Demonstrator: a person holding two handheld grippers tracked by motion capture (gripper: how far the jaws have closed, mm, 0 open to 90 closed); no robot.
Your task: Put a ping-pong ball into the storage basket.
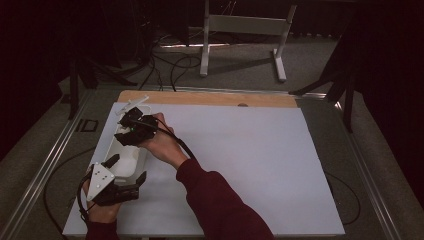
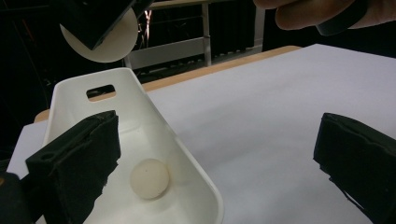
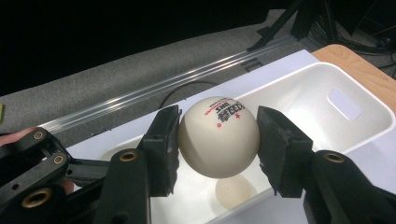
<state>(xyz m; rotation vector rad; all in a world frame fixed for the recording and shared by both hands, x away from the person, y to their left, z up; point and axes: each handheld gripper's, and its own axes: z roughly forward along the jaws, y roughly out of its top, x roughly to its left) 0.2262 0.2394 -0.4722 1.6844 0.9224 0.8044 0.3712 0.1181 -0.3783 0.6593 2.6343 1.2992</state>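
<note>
While the right gripper (image 3: 218,140) hangs over the bin (image 3: 369,100), its fingers (image 3: 163,147) are clamped on a ball (image 3: 218,136), one pad on each side, printed red/black text on top. So that ball is up in the air above the bin, not touching it. Straight below, a 2nd ball (image 3: 235,192) lies on the bin floor; in the left gripper view it's the small round thing (image 2: 149,178) sitting near the close end of the bin (image 2: 135,93). High view: bin (image 1: 141,109) sits at the left edge of the white desk (image 1: 240,160), long side running away from the person, w/ the right gripper (image 1: 134,127) over its far half and the right arm reaching across from the bottom. Left gripper (image 1: 127,170) is at the near end of the bin, fingers (image 2: 77,163) spread wide, nothing pinched btw them; one finger is inside the bin, the other out over bare desk, so they straddle the bin's near right wall. Can't tell if the inner finger actually touches the wall. Left view also catches the held ball (image 2: 114,44) up top under the other gripper, well above the handle slot in the bin's end wall.
</note>
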